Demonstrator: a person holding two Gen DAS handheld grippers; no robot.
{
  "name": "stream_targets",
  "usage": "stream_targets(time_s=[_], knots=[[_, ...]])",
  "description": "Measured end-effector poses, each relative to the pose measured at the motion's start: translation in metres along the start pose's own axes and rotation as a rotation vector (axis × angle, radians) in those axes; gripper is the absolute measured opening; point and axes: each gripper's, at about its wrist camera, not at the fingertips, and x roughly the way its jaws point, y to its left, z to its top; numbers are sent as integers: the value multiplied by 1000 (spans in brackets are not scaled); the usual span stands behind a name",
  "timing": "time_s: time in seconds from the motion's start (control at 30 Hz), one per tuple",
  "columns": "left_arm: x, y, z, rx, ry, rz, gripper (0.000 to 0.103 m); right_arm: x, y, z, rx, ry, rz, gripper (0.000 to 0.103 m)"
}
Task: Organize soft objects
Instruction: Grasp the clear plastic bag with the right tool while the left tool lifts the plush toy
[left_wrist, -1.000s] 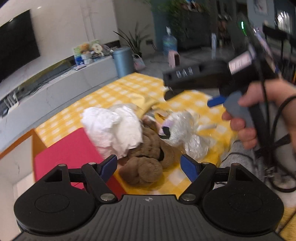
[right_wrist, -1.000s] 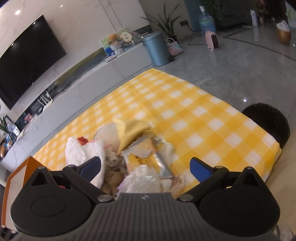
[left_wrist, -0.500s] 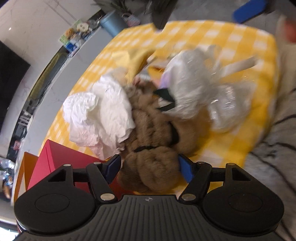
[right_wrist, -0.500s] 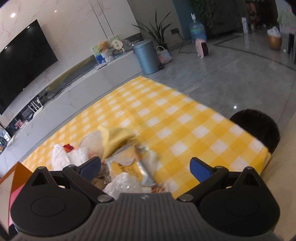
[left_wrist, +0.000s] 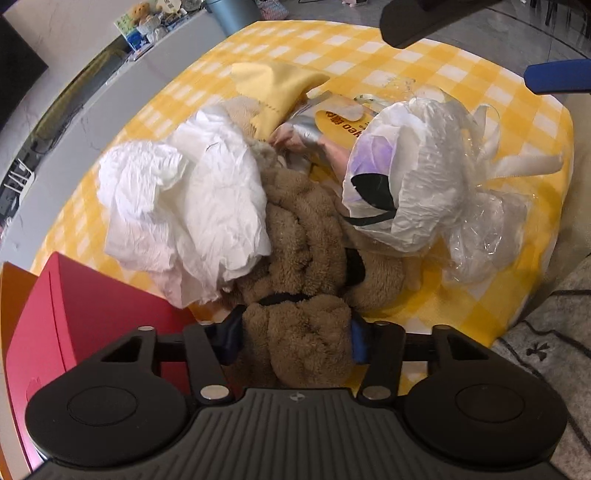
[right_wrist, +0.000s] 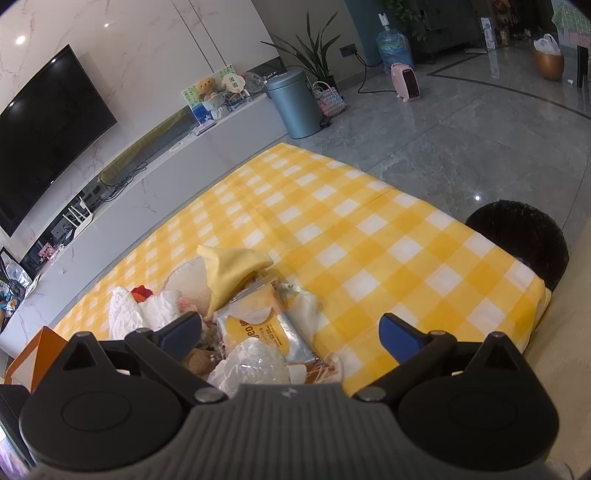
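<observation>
On the yellow checked tablecloth (left_wrist: 424, 59) the heap of soft things lies near the edge closest to me, beside a red box (left_wrist: 85, 306) at the table's corner. Biggest in it are the crumpled white paper (left_wrist: 184, 206) and, touching it, the brown plush toy (left_wrist: 306, 258), with a clear plastic bag (left_wrist: 417, 177) just beside them.

My left gripper (left_wrist: 295, 336) points steeply down with its jaws closing around the near end of the plush; the blue pads sit against the fur on both sides. To do this well, I judge I should squeeze until the pile gives and the body is caught, not just loose fur, then lift straight so the white paper resting on it slides off rather than coming along.

My right gripper (right_wrist: 290, 328) hangs above the heap with its fingers spread wide and nothing between them.

Only the right view shows the bare far half of the cloth, a yellow cloth (right_wrist: 232, 269) and the wipes packet (right_wrist: 266, 332) clearly; only the left view shows the grip on the plush.
</observation>
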Motion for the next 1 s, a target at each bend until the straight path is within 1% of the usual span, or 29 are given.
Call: stream_targets(time_s=[0.07,0.13,0.2,0.27,0.33,0.37,0.43,0.5,0.67,0.77,0.9,1.0], knots=[[-3,-2,-4,2,-4,25,53,0,-1,0,5,2,6,100],[-11,-6,-9,4,-16,17,50,0,-2,1,9,3,13,100],[-21,-8,-16,-10,-31,-17,50,2,-2,0,12,11,16,100],[-32,-14,-24,-37,-30,-54,50,3,-3,1,16,21,23,100],[-35,-15,-27,-52,-26,-96,50,4,-3,1,17,24,26,100],[-36,-16,-29,-50,-21,-104,50,3,-3,0,17,24,26,100],[-34,-18,-31,-38,-16,-86,51,3,-3,0,18,23,28,100],[-34,-19,-33,-29,-19,-75,50,3,-3,0,18,27,30,100],[-51,-20,-37,-14,-62,-84,48,4,-4,1,19,34,29,100],[-64,-9,-37,-69,-101,-88,48,4,-4,1,17,39,29,100],[-84,9,-44,-146,-152,-127,48,4,-3,0,3,43,34,100],[-99,26,-54,-252,-195,-151,48,4,-2,1,-1,48,32,100]])
